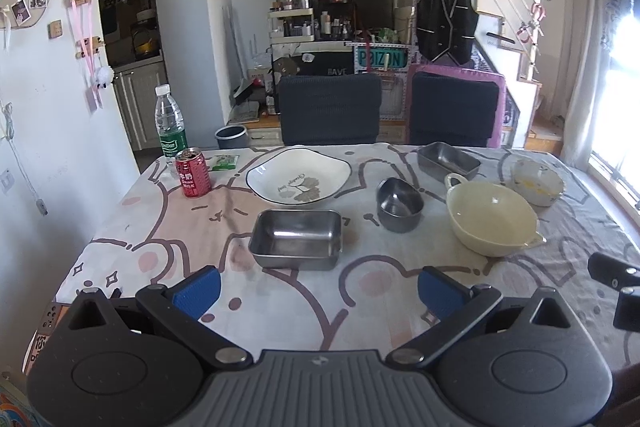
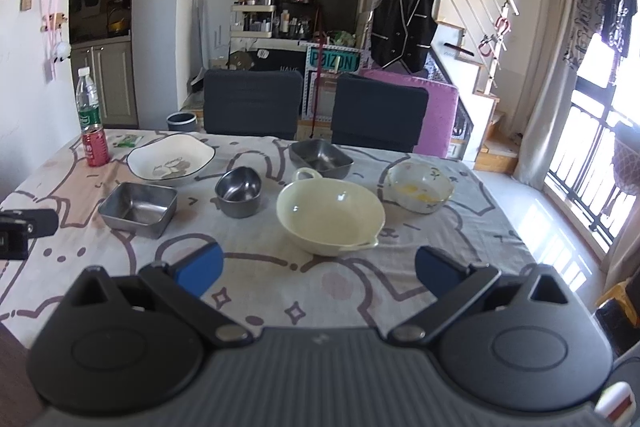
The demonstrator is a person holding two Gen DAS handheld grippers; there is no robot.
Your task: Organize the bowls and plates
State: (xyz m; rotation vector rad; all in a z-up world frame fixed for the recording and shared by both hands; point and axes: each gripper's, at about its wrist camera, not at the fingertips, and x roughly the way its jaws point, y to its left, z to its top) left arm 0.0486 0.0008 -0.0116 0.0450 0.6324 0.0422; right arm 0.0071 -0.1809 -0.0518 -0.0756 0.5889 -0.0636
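Observation:
On the cartoon tablecloth stand a near steel rectangular dish (image 1: 296, 239) (image 2: 138, 209), a white leaf-print plate (image 1: 298, 175) (image 2: 171, 159), a small round steel bowl (image 1: 399, 203) (image 2: 239, 191), a cream handled bowl (image 1: 491, 218) (image 2: 330, 214), a far steel dish (image 1: 448, 160) (image 2: 321, 157) and a glass bowl with yellow residue (image 1: 538, 181) (image 2: 419, 187). My left gripper (image 1: 318, 291) is open and empty, just short of the near steel dish. My right gripper (image 2: 318, 271) is open and empty, just short of the cream bowl.
A red drink can (image 1: 193, 173) (image 2: 95, 145), a water bottle (image 1: 171, 125) (image 2: 87, 103) and a green packet (image 1: 225, 161) stand at the table's far left. Two dark chairs (image 1: 330, 109) (image 2: 380, 115) stand behind the table. A window (image 2: 592, 155) is on the right.

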